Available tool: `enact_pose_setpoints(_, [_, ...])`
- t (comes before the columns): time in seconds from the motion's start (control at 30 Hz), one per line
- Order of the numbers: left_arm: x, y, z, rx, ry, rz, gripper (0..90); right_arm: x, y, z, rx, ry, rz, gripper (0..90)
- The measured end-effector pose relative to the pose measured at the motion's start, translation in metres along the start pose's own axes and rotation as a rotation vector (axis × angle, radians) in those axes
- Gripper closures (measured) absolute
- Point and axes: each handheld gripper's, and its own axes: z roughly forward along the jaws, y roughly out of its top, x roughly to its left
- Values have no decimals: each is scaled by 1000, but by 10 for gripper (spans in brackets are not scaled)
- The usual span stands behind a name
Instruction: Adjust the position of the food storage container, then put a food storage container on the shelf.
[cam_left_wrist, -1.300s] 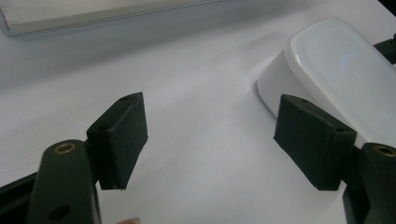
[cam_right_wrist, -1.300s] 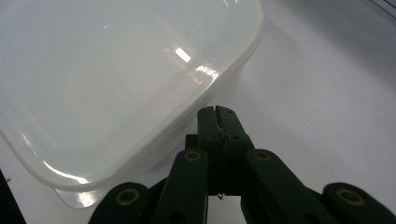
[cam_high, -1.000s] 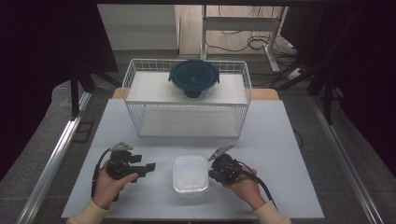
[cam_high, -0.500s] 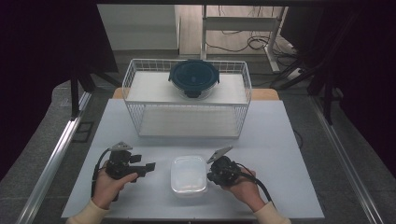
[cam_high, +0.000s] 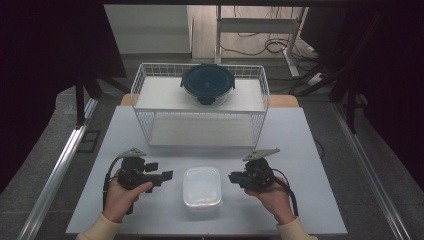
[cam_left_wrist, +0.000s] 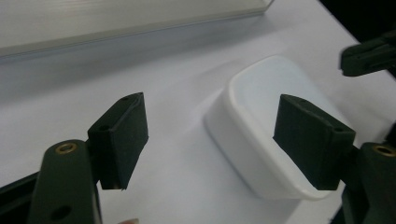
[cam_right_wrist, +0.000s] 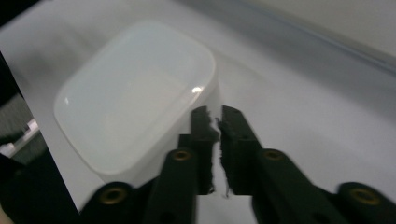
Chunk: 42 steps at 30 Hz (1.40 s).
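A white rectangular plastic container (cam_high: 202, 187) sits on the table between my two grippers. My left gripper (cam_high: 167, 175) is to its left, pointing at it, with jaws wide open. In the left gripper view the container (cam_left_wrist: 261, 93) lies just beyond the open left gripper (cam_left_wrist: 210, 135), with nothing between the pads. My right gripper (cam_high: 232, 177) is just right of the container and clear of it. Its jaws have just been opening. In the right gripper view the right gripper (cam_right_wrist: 219, 119) shows a narrow gap with nothing in it, and the container (cam_right_wrist: 135, 88) lies ahead to the left.
A white wire basket (cam_high: 140, 100) stands at the back of the pale table (cam_high: 300, 140). A round container with a dark lid (cam_high: 207, 82) rests on the basket's upper shelf. Bare table lies between the basket and the hands. The right gripper's tip (cam_left_wrist: 369, 53) shows in the left gripper view.
My right gripper has pulled back to the right, away from the container's edge, and risen a little. The left gripper has lifted slightly. The container has stayed in place.
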Motion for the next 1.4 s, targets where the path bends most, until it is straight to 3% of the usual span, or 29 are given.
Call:
enact_pose_setpoints(0.1, [-3,1,-3,-13,25,-9,254,-2,1,0,-59,50,89,449])
enact_pose_setpoints(0.23, [-1,-4,-5,-40,53,-37,256,3,-3,1,-66,36,86,329])
enact_pose_setpoints(0.3, [0,-8,-3,-29,34,-44,255,2,-5,-2,-92,57,109,293])
enact_pose_setpoints(0.4, [0,-12,-2,-23,33,-31,255,1,-6,-5,-126,79,131,269])
enact_pose_setpoints(0.6, [0,-16,-6,-25,22,-31,254,0,-8,2,-109,88,154,257])
enact_pose_setpoints(0.63, [0,-16,-6,-24,13,-39,254,0,-8,3,-103,94,156,260])
enact_pose_setpoints(0.73, [2,-16,-5,-33,-82,-97,254,0,-10,8,-94,114,161,284])
enact_pose_setpoints(0.8, [0,-15,-2,-25,-67,-83,254,0,-12,11,-85,126,168,300])
enact_pose_setpoints(0.87, [-1,-15,2,-15,-77,-92,255,0,-14,13,-86,154,187,315])
enact_pose_setpoints(0.97, [1,-17,8,1,-92,-114,256,-1,-15,14,-84,155,204,329])
enact_pose_setpoints(1.03, [3,-18,11,4,-149,-153,258,-1,-15,14,-85,162,227,343])
enact_pose_setpoints(1.1, [6,-20,14,5,-196,-188,258,-2,-16,15,-94,200,260,355])
enact_pose_setpoints(1.4, [9,-25,26,32,-208,-226,268,-2,-20,28,-56,216,289,380])
